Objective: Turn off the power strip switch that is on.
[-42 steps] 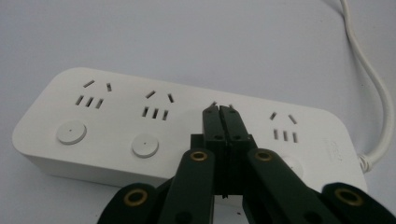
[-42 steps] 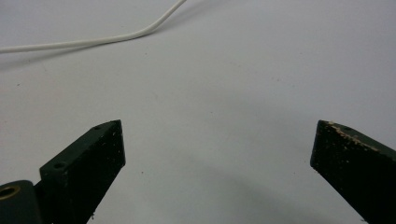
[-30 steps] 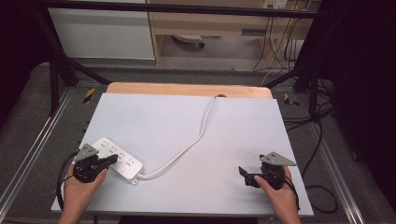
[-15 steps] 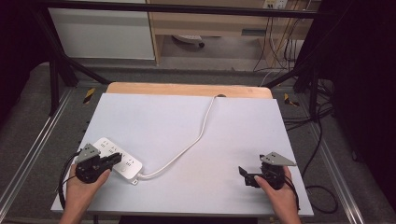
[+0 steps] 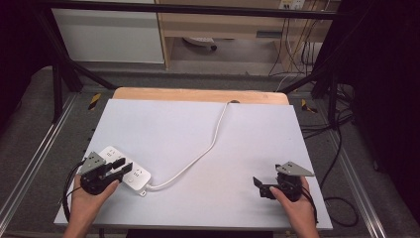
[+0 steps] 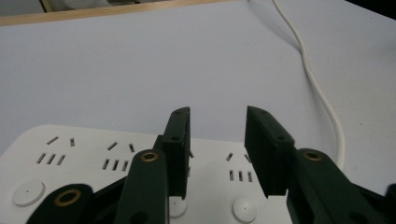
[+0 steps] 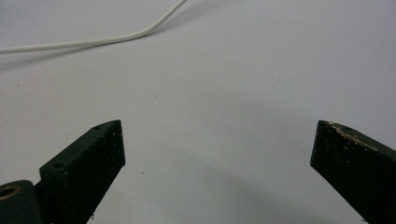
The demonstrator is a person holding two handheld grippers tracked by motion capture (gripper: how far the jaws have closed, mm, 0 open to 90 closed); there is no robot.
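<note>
A white power strip (image 5: 136,177) lies flat at the front left of the white table top (image 5: 198,124). Its white cord (image 5: 213,141) curves away to the table's back edge. My left gripper (image 5: 123,165) hovers over the strip's middle, held in a hand. In the left gripper view its jaws stand partly open (image 6: 217,122) with nothing between them, above the strip's sockets (image 6: 84,154) and round buttons. My right gripper (image 5: 260,187) rests at the front right, pointing left. Its jaws are wide open (image 7: 219,140) over bare table, with the cord (image 7: 93,42) far ahead.
A wooden strip (image 5: 198,94) runs along the table's back edge. Metal frame rails (image 5: 34,153) flank the table on both sides. Cables (image 5: 341,148) hang on the floor to the right. Shelving (image 5: 223,25) stands behind.
My left gripper has shifted slightly to the right over the power strip. The right gripper has stayed put.
</note>
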